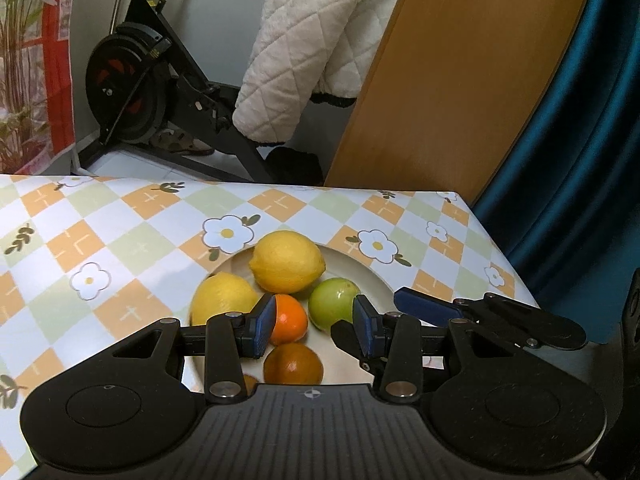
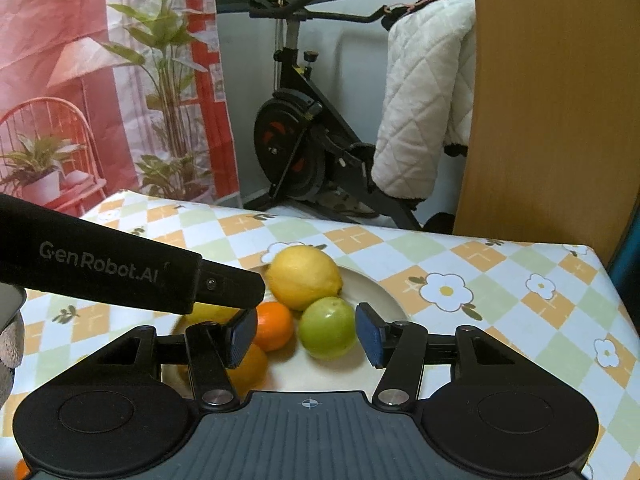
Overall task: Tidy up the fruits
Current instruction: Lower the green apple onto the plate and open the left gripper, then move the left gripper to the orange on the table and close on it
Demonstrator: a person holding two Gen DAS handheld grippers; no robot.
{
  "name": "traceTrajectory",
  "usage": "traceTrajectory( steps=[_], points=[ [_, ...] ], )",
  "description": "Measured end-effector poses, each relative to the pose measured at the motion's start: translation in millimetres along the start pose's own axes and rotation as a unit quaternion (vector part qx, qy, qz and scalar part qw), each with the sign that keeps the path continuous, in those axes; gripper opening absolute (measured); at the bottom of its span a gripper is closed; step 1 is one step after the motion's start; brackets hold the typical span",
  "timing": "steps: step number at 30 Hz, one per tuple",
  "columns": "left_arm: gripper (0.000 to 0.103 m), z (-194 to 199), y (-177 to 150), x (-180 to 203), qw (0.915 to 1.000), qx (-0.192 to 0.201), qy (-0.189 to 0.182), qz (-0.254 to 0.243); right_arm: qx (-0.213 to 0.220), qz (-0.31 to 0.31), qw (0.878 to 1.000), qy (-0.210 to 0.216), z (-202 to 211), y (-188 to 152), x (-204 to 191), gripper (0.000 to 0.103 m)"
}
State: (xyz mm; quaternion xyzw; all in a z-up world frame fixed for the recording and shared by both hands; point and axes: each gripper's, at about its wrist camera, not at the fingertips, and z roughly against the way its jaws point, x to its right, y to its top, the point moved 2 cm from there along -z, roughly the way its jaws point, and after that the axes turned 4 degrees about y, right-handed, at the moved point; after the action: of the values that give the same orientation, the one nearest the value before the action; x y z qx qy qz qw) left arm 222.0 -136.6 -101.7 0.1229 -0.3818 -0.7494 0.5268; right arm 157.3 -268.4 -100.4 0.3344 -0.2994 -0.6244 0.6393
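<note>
Behind the table stand a black exercise bike [image 2: 304, 148], a cream quilted blanket [image 1: 320, 48] draped over it, and a tall tan wooden panel [image 1: 460, 72]; a teal satin curtain [image 1: 580, 120] hangs at the far right. Table surface: glossy checked cloth [image 1: 120, 240], orange, pale green and white diamonds with printed daisies.

Left gripper [image 1: 314, 326]: black plastic linkage, blue ribbed pads, pointing forward and downward over a shallow cream round plate [image 1: 360, 268]. Jaws partly apart; nothing pressed between the pads. Its left pad overlaps the edge of a small smooth orange mandarin [image 1: 290, 318] in this view; contact cannot be told. Ahead of the fingertips lies a large matte yellow lemon [image 1: 286, 260]; ahead-left, a second yellow lemon [image 1: 222, 300]; ahead-right, a round glossy green fruit [image 1: 332, 306]. Below the mandarin, nearer the gripper body, sits a darker orange-brown round fruit [image 1: 294, 364]. All five rest on the plate, packed close together.

Right gripper [image 2: 306, 334]: same build, also angled downward, just right of the left one; its blue pad and black arm show at the right of the left view. Jaws partly apart, empty. The green fruit lies between and just ahead of its pads, untouched by either pad. The left gripper's long black housing, lettered "GenRobot.AI", crosses the right view from the left.
</note>
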Motion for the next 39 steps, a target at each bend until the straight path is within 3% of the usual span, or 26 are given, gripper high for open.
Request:
traceTrajectory(
  steps=[15, 28, 39],
  points=[
    [0.044, 46.2, -28.1, -31.2, 0.9996, 0.005, 0.027, -0.003, -0.008, -0.029, 0.999, 0.035, 30.8, -19.5, -40.7, 0.051],
    [0.044, 87.3, -53.0, -58.6, 0.9979, 0.027, 0.058, 0.010, -0.020, -0.016, 0.998, 0.063, 41.7, -36.1, -75.2, 0.050],
    [0.044, 107.0, -85.0, -87.5, 0.9971, 0.004, 0.059, 0.047, -0.048, -0.004, 0.994, 0.100, 43.8, -48.1, -99.1, 0.050]
  ],
)
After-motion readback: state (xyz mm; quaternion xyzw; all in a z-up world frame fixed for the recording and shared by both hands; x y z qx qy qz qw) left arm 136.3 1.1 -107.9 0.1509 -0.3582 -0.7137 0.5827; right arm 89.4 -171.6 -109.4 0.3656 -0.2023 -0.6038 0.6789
